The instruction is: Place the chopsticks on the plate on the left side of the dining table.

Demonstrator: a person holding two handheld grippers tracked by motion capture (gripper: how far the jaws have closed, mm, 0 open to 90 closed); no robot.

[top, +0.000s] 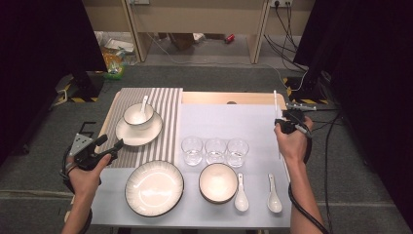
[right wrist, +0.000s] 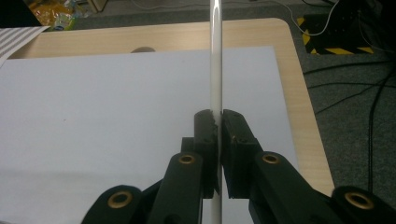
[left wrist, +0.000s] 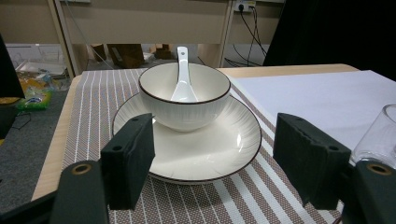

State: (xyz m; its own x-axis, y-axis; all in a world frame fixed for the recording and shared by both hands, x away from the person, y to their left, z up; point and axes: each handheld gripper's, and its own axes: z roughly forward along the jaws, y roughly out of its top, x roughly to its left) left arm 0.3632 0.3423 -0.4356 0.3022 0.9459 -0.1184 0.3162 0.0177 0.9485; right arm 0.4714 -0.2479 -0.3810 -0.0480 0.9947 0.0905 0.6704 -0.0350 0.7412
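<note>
Holding my left gripper low at the left edge of the table, I keep its jaws spread wide with nothing between them; in the left gripper view they frame the white plate on the striped mat. A bowl sits on that plate with a spoon leaning inside; the spoon's scoop rests against the bowl's inner wall, and the bowl covers the plate's middle. My own left jaw blocks the plate's near-left rim. At the right border of that view a glass is cut off, so I see just its curved side.

Moving right, my right gripper is clenched on a thin white stick, which runs straight up between the pads over the white sheet. Its far end leaves the top of the right gripper view, and its lower part slips behind my jaws. In the high view the stick is a faint pale line near the table's right edge, hard to make out.

I can read no writing or label anywhere; the packets on the floor are too blurred.
</note>
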